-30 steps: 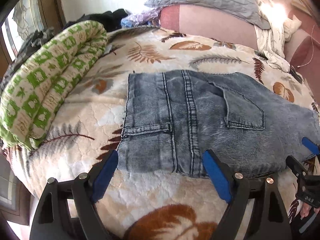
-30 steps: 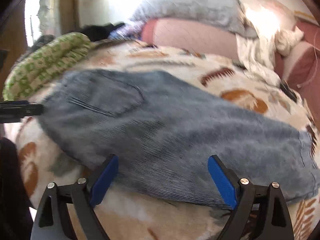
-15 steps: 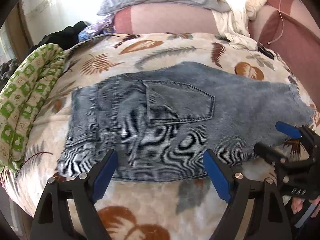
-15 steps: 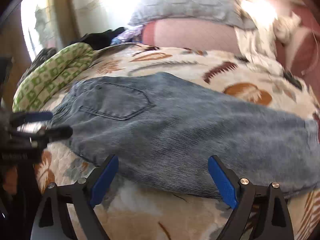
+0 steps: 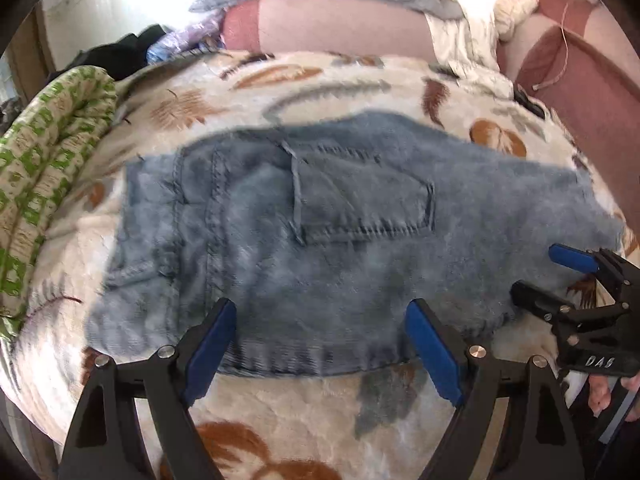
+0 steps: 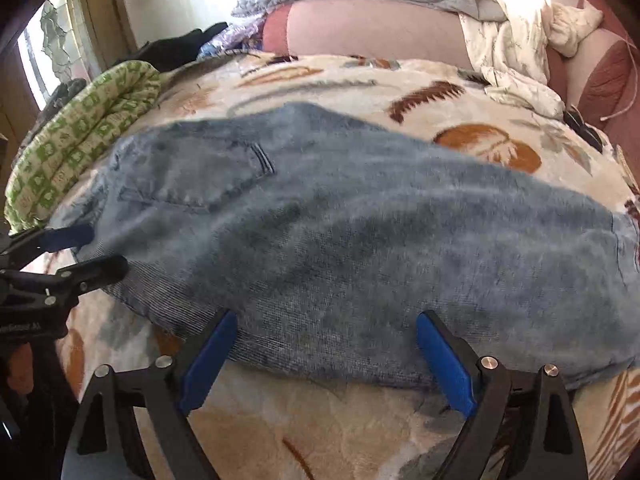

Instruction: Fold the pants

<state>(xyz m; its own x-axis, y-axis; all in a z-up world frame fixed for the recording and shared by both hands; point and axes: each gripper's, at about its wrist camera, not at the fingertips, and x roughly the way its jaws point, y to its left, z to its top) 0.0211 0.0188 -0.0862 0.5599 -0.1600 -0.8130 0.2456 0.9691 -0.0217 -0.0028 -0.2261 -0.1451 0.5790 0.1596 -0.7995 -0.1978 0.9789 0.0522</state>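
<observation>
Bedding at far left, a green-patterned quilt (image 5: 44,184), lay rolled beside the leaf-print blanket (image 5: 304,412); since a second before it had slid toward our left view's edge. Next, we saw the pants (image 5: 320,248) flat on that blanket, their back pocket now nearer centre. Our left gripper (image 5: 320,336) hung spread, empty, over their near hem; our right gripper (image 6: 324,344), likewise spread, gripped nothing
</observation>
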